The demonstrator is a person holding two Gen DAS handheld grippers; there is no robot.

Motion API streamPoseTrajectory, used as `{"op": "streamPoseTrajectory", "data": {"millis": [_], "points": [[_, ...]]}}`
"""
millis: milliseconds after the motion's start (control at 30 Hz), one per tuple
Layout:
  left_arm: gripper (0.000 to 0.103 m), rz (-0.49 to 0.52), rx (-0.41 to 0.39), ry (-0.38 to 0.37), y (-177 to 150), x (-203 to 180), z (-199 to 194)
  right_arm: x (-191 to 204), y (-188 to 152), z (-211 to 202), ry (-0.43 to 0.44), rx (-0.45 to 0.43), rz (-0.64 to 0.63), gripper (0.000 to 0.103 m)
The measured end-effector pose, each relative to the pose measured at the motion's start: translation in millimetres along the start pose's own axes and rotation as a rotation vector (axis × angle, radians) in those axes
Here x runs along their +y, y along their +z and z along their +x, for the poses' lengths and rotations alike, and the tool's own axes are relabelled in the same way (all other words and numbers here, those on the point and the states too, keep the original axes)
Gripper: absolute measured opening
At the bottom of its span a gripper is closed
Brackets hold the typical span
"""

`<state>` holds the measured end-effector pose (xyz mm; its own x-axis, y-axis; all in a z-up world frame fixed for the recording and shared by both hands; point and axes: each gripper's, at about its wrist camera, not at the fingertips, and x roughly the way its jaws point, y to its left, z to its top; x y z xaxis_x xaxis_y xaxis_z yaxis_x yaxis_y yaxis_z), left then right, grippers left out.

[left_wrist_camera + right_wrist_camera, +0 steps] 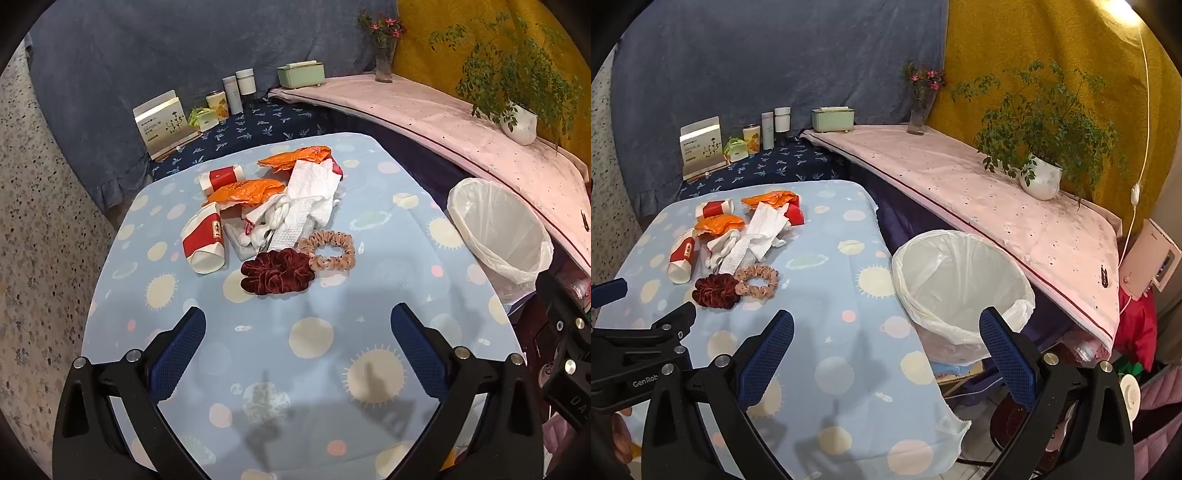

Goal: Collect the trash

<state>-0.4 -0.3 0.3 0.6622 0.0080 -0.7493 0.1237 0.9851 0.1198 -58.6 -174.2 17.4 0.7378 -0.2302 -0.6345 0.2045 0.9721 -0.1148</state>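
Both claws, left claw and right claw, are held wide open and empty, hovering short of the trash pile. The lined bin is parked beside the counter for short drops.

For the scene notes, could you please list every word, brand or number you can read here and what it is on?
"GenRob", cut off at the edge: on the left hand-held gripper.
"DAS", cut off: on the right hand-held gripper.
Card: print too small to read.
Cup emblem, tin: unreadable.
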Motion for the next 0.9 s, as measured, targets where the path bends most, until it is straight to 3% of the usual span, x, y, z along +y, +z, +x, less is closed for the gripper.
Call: {"op": "streamPoseTrajectory", "data": {"millis": [900], "points": [[0.096, -0.022, -0.013, -0.014, -4.9, 5.6, -6.8, 7.2, -1.5, -6.0, 0.007, 0.003, -0.020, 0.096]]}}
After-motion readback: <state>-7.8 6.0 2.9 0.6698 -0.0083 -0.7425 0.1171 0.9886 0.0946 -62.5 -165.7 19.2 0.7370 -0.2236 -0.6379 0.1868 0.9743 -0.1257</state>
